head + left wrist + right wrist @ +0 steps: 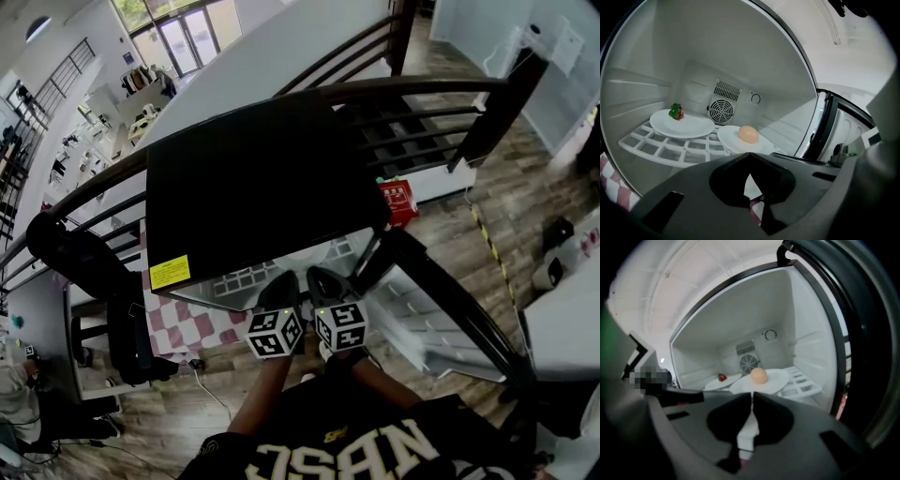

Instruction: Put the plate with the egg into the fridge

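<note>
In the open fridge (253,178): plate (729,142) with egg (748,134), resting on the wire shelf (656,147).
Just right of a second plate (691,126) carrying a small red-and-green item (676,111); rims very close, touching or not hard to tell. Fan grille (721,111) behind both on the back wall. Left gripper (749,158) and right gripper (752,397) side by side outside the shelf front, each with jaws pressed together on nothing, clear of the plate. Door (450,305) swung open on the right.

Inside the fridge (740,56) the egg (748,134) lies on a plate (729,139) on the shelf (656,149); another plate (691,126) stands left of it, a fan (721,111) behind.
</note>
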Available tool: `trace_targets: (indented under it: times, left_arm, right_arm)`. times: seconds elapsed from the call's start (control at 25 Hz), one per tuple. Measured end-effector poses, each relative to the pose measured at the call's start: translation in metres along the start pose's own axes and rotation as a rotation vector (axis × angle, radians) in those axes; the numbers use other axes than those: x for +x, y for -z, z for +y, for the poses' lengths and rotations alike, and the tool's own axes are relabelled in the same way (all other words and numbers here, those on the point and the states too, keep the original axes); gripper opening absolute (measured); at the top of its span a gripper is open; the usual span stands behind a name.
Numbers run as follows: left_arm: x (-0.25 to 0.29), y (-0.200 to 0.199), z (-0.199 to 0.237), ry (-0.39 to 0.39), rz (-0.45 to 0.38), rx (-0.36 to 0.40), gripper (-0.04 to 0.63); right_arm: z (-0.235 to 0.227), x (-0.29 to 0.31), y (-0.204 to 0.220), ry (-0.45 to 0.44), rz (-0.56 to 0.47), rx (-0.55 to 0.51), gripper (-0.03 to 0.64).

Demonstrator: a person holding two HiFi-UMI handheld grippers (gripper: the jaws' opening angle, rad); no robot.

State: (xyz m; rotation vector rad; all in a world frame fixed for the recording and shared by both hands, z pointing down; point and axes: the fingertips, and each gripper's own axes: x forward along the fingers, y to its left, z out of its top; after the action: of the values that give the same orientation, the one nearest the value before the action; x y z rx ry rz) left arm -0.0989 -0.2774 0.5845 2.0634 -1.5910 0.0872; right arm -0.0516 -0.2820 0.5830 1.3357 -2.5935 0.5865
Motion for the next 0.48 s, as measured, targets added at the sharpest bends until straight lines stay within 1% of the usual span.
trace_targets:
  times: [0.16, 0.48]
  left_arm:
    - [0.0023, -0.0029, 0.0025, -0.003, -0.003, -0.018, 0.02]
    - [-0.0017, -0.007, 0.0074, -0.015, -0.013, -0.01, 0.02]
  right_arm:
    - [-0.0012, 0.0043, -0.0027, 0.0, 0.001, -0.002, 0.031]
    - [-0.002, 0.0087, -0.0015, -0.003, 0.005, 0.017, 0.031]
